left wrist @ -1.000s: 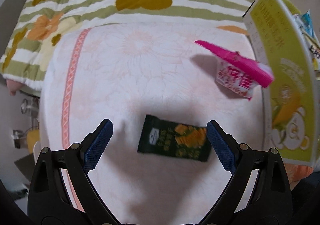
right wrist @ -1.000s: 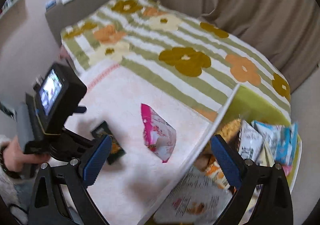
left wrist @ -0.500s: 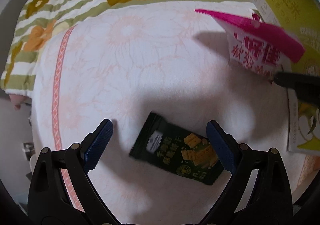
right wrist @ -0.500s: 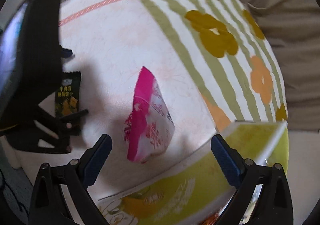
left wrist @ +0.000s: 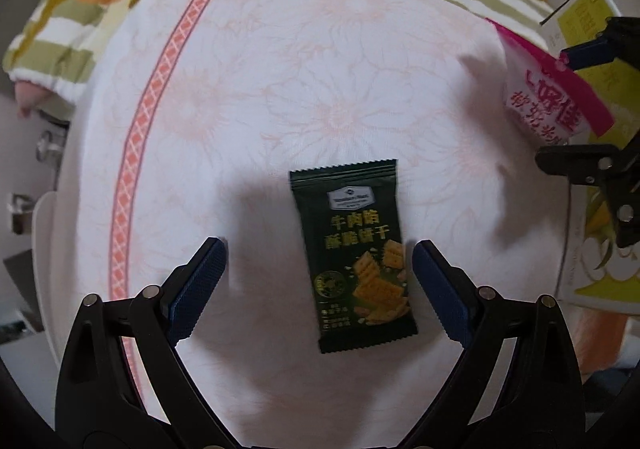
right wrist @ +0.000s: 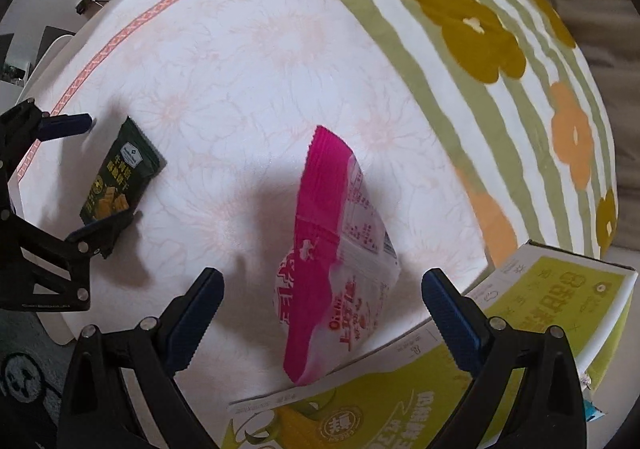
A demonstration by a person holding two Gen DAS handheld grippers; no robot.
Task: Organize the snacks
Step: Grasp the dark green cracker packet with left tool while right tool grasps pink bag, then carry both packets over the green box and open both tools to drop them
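Bedding covered everything I could see: a pale pink floral cloth with a salmon lattice stripe (left wrist: 160,89) lay over a white bedspread with green stripes and mustard and orange flowers (right wrist: 472,33), and that cloth was my work surface. On it two snacks were still loose. Lying flat was the dark green foil packet of crackers with a serrated top edge and yellow lettering (left wrist: 354,253), and my left gripper (left wrist: 316,277) pointed almost straight down over it, its blue ribbed pads spread wide; the packet's lower half sat between them, close to the right-hand pad, and neither pad pressed on it. Off to its right lay the puffy pink-and-white plastic snack bag (right wrist: 332,265), propped up on its side with its lower corner touching the flap of the yellow-green printed cardboard box (right wrist: 540,321). My right gripper (right wrist: 320,309) hung over that bag with its pads just as wide apart, the bag between them and not pinched. From the right wrist view I could also see the left gripper straddling the green packet. I judged the sorting to be well under way but unfinished: whatever the box already held I could barely see, only a scrap of blue wrapper at its edge, while both packets on the cloth remained to be gripped, lifted and put away, presumably into that box.
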